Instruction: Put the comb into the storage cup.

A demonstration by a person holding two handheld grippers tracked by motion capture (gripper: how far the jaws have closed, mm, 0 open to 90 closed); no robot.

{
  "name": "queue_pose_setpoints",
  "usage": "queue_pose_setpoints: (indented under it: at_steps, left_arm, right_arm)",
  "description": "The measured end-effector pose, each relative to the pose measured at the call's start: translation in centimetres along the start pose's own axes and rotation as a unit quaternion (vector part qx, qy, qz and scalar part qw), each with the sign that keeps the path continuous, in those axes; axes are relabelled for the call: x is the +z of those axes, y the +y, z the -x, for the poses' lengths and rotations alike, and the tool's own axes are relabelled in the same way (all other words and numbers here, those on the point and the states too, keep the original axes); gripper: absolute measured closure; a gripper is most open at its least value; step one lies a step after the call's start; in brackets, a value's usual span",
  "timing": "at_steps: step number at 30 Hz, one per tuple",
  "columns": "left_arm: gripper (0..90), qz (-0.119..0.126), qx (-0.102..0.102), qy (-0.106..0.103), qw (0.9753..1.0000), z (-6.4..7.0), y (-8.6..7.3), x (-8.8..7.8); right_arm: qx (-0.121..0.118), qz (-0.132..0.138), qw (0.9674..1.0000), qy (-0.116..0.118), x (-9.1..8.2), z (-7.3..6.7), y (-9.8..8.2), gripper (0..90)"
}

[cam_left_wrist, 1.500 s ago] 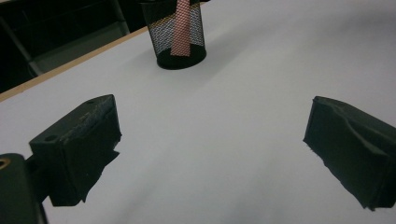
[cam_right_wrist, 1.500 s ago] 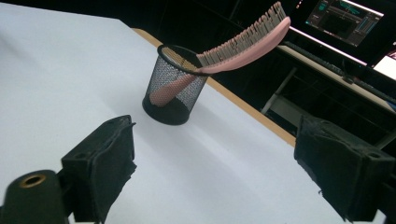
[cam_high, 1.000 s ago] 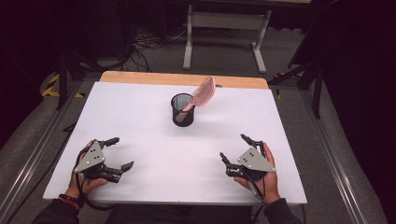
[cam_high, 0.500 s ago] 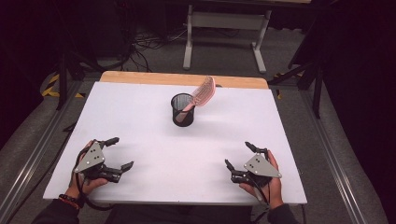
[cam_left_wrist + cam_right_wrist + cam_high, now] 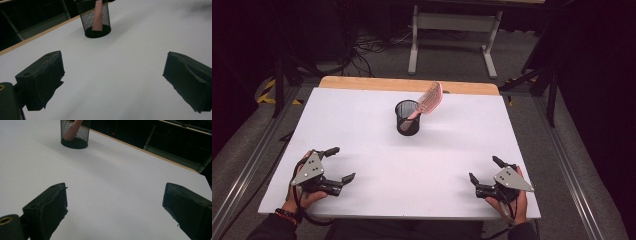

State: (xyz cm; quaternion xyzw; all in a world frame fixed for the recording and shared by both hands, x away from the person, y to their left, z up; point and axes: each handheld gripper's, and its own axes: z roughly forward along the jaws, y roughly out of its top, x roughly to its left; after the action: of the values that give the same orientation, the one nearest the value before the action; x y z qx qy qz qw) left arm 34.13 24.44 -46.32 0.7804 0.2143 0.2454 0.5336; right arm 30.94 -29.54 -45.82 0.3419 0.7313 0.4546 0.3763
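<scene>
White tabletop (image 5: 377, 150) carries a mesh cup (image 5: 407, 117) with the pink comb (image 5: 428, 100) already standing inside; both grippers, left (image 5: 336, 164) and right (image 5: 484, 169), rest well short of the cup, fingers apart, the right's having just been opening, holding nothing.

A white table (image 5: 362, 120) with a wooden far edge (image 5: 362, 83) stands on a grey floor (image 5: 452, 55). Beyond it, a pale metal frame (image 5: 454, 22) rests on two legs. Black cables (image 5: 362, 50) lie tangled on the floor at the far left. Yellow-black tape (image 5: 267, 92) marks the floor left of the table. Dark stands (image 5: 279, 65) flank both sides.
</scene>
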Motion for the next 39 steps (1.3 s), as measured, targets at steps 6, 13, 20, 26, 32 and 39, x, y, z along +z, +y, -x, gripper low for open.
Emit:
queue_pose_setpoints:
  at_steps: [6,13,20,26,32,39]
  left_arm:
    - [4.1,-0.007,0.007,0.002,1.0000,0.38,0.08,0.19]
    - [4.0,-0.006,0.010,-0.003,0.9999,0.54,0.19,0.36]
    - [4.0,-0.002,0.005,-0.004,1.0000,0.52,0.08,0.07]
    - [4.0,-0.004,0.002,-0.003,1.0000,0.49,0.00,0.09]
    - [4.0,-0.006,0.005,-0.004,1.0000,0.53,-0.01,0.16]
    - [4.0,-0.008,0.003,-0.003,1.0000,0.44,-0.07,0.16]
  right_arm:
    - [0.007,0.001,1.0000,0.006,-0.06,0.17,-0.15,4.3]
    - [0.003,-0.002,1.0000,0.007,0.13,-0.21,-0.12,4.3]
    - [0.000,0.000,1.0000,0.003,0.21,-0.50,0.13,4.3]
    - [-0.004,0.000,1.0000,0.002,0.31,-0.52,0.18,4.3]
    - [-0.004,0.003,1.0000,0.001,0.29,-0.49,0.18,4.3]
    - [-0.007,0.003,1.0000,0.001,0.36,-0.56,0.23,4.3]
